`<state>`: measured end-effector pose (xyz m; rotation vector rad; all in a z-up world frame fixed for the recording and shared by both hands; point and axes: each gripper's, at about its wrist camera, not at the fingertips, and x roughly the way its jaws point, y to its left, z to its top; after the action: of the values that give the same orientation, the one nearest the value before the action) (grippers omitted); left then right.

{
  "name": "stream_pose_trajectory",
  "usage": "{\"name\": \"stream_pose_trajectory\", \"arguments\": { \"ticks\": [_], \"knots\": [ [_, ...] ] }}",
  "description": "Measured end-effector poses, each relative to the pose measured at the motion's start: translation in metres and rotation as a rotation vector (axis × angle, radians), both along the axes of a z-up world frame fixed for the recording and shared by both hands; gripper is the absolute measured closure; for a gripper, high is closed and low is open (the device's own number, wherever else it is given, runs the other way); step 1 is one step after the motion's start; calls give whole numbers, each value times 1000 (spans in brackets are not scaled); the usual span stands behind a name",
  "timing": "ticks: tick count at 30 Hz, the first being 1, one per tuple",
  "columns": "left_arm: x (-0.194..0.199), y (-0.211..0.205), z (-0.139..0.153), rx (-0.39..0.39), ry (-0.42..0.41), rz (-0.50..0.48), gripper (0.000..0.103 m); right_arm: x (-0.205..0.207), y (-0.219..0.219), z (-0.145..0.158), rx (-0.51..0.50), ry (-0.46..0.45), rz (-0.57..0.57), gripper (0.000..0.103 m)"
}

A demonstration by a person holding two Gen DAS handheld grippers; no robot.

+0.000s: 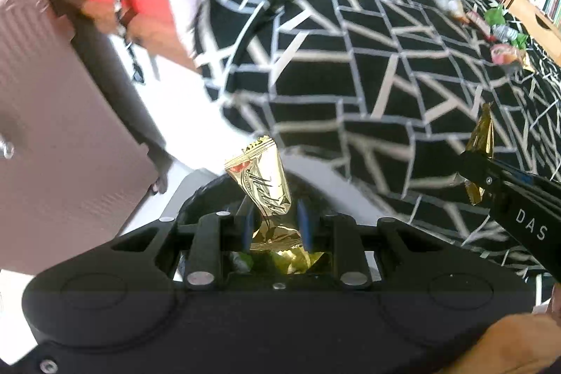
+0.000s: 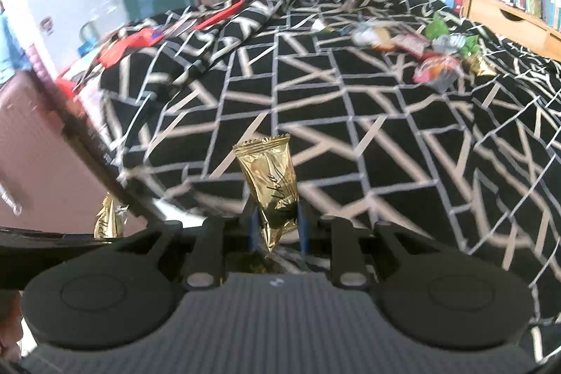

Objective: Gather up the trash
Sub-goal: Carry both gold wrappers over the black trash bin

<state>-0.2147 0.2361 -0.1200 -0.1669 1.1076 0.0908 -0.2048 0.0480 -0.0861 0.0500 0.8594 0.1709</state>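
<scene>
Sticking up from each claw point(image 1: 277, 226) point(image 2: 277, 226): a pinched gold wrapper point(image 1: 261, 177) point(image 2: 271, 181).

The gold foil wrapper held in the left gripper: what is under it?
Under the gold foil wrapper in the left gripper lies a dark opening with crumpled gold and green wrappers, probably a bin. The gripper body covers the rest, so how full it is stays hidden.

Glossy gold foil wrapper point(image 1: 261, 184); matt woven patterned cloth point(image 1: 385, 76).
</scene>
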Motion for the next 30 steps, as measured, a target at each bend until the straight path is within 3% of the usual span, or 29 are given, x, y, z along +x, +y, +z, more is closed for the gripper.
{"name": "stream_pose_trajectory", "arguments": {
  "ticks": [8,21,30],
  "knots": [
    [-38,26,-34,-14,40,13,79,-32,27,-34,-4,51,48,77],
    [-35,56,-107,-31,98,11,79,-23,54,-98,-21,141,120,77],
    [-51,67,-102,-57,72,-23,79,-38,59,-86,-29,123,95,77]
  ]
}}
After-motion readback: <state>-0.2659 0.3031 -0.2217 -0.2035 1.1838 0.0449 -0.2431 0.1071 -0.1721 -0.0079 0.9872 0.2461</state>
